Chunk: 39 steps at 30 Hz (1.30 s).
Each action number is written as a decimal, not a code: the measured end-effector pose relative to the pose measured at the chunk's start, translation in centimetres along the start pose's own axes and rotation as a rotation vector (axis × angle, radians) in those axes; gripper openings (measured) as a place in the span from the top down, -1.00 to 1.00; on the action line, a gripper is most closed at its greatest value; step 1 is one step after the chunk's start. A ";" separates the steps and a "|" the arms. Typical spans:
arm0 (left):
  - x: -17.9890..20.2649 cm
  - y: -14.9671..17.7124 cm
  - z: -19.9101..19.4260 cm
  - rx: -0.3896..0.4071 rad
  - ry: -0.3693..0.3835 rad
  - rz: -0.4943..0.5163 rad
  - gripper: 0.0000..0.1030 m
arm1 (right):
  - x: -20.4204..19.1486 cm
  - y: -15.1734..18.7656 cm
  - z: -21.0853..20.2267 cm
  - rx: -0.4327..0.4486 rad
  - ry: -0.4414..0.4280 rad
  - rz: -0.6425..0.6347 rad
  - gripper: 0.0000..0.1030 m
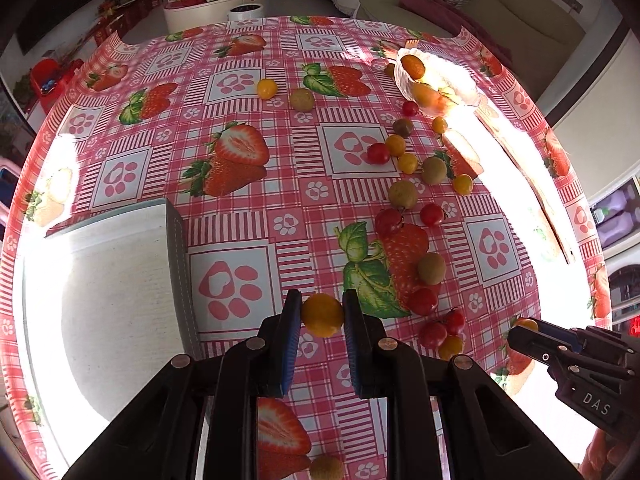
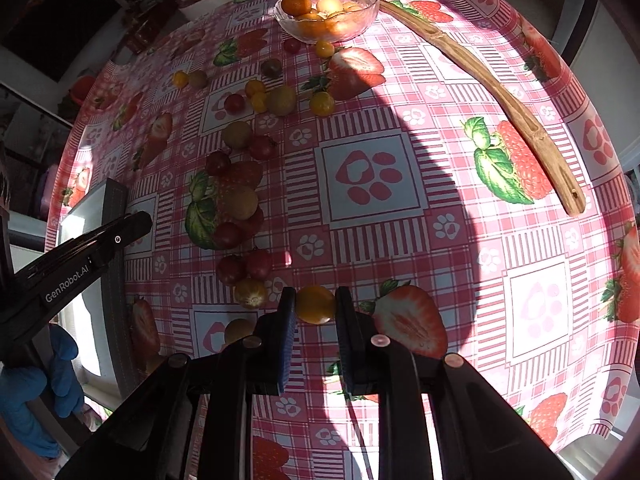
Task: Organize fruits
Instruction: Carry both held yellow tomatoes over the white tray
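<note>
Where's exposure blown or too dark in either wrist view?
Left wrist view: sun glare washes out the glass bowl, the wooden stick and the white box. Right wrist view: a broad shadow darkens the scattered tomatoes; the bowl stays readable. Fisheye bends the table edges in both.

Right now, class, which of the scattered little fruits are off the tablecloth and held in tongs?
Two yellow-orange ones: the fruit pinched in the left tongs and the fruit in the right tongs. All the others lie loose or in the glass bowl.

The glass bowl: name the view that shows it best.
The right wrist view: the glass bowl faces the camera, rim whole, orange and yellow fruits inside it clear. In the left wrist view the glass bowl sits side-on, half washed out by sun glare.
</note>
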<state>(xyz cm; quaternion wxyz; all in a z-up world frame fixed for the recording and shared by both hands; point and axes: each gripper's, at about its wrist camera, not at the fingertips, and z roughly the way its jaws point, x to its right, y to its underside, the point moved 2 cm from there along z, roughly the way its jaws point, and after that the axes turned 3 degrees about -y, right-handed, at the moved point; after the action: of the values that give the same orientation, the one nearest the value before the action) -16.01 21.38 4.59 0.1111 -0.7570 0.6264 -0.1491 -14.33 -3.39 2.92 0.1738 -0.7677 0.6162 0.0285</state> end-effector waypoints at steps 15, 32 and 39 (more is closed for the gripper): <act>-12.7 4.2 -2.7 0.010 -0.149 -0.167 0.57 | -13.4 -1.8 2.4 -0.056 -0.105 -0.226 0.58; -20.6 9.4 -0.8 -0.060 -0.254 -0.286 0.57 | -27.8 -2.1 10.1 -0.163 -0.123 -0.442 0.58; -20.4 9.5 -0.3 -0.059 -0.253 -0.278 0.57 | -28.8 -1.9 12.2 -0.183 -0.069 -0.497 0.58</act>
<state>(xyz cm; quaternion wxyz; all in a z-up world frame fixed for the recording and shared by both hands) -28.29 39.65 -0.28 0.1452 -0.8518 0.5010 -0.0481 -17.34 27.60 -0.64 0.1262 -0.9065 0.3974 0.0670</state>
